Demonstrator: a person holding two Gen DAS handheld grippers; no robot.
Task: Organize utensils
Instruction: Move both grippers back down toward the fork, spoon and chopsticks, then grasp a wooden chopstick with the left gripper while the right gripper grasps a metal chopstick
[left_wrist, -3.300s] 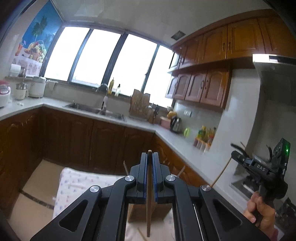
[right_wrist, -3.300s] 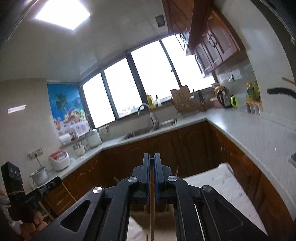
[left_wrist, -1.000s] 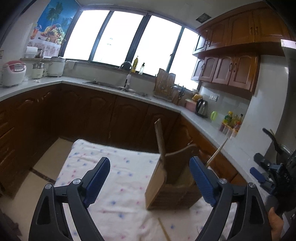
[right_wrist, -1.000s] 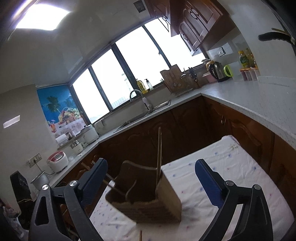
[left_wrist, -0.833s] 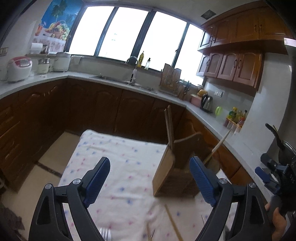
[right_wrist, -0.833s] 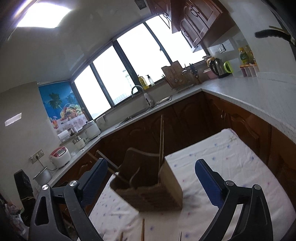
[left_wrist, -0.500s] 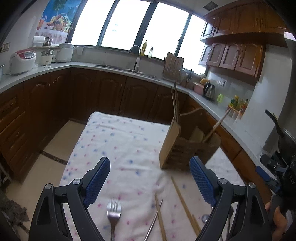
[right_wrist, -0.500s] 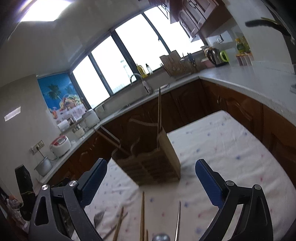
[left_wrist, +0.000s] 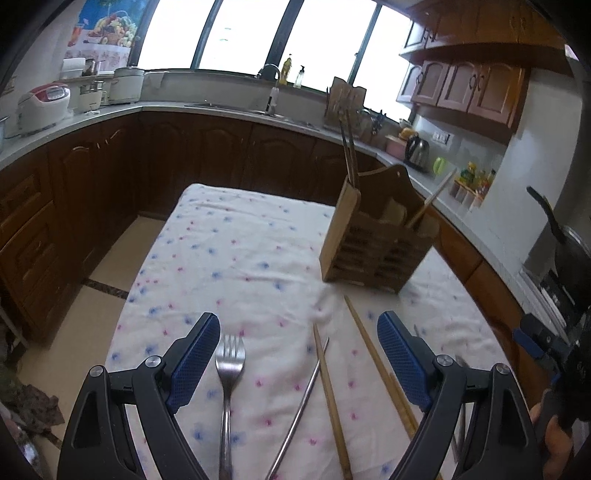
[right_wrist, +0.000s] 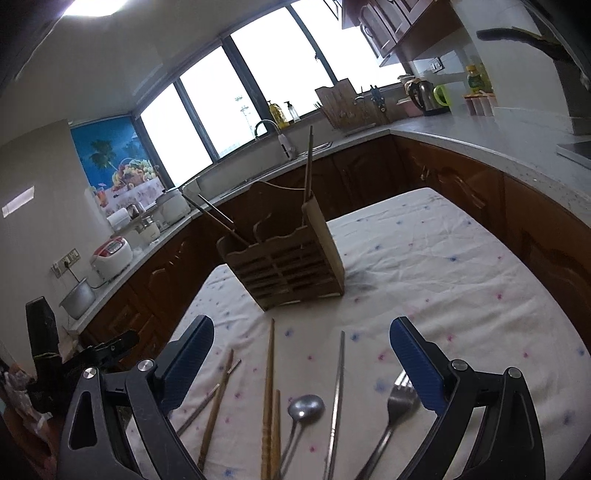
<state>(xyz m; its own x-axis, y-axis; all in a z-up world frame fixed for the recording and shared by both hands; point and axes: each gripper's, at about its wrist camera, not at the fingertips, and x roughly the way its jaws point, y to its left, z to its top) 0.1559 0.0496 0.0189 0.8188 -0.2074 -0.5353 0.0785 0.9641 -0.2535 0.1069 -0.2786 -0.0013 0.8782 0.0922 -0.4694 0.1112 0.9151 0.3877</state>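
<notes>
A wooden utensil holder (left_wrist: 376, 242) stands on the floral tablecloth (left_wrist: 236, 258), with chopsticks (left_wrist: 349, 151) upright in one end and more leaning in the other. It also shows in the right wrist view (right_wrist: 288, 262). My left gripper (left_wrist: 295, 354) is open and empty above a fork (left_wrist: 227, 384), a metal chopstick (left_wrist: 301, 406) and wooden chopsticks (left_wrist: 330, 391). My right gripper (right_wrist: 301, 360) is open and empty above wooden chopsticks (right_wrist: 269, 387), a spoon (right_wrist: 301, 413), a metal chopstick (right_wrist: 337, 391) and a fork (right_wrist: 393, 417).
Brown kitchen cabinets and a grey counter (left_wrist: 229, 110) wrap around the table. The counter carries a sink, rice cookers (left_wrist: 44, 101), a kettle (left_wrist: 416, 151) and bottles. The other hand-held gripper shows at the right edge of the left wrist view (left_wrist: 554, 347).
Both grippers were shut on chopsticks 3.3 s ago and are now open. The chopsticks stand in the holder. Both grippers have pulled back and tilted down towards the utensils on the cloth.
</notes>
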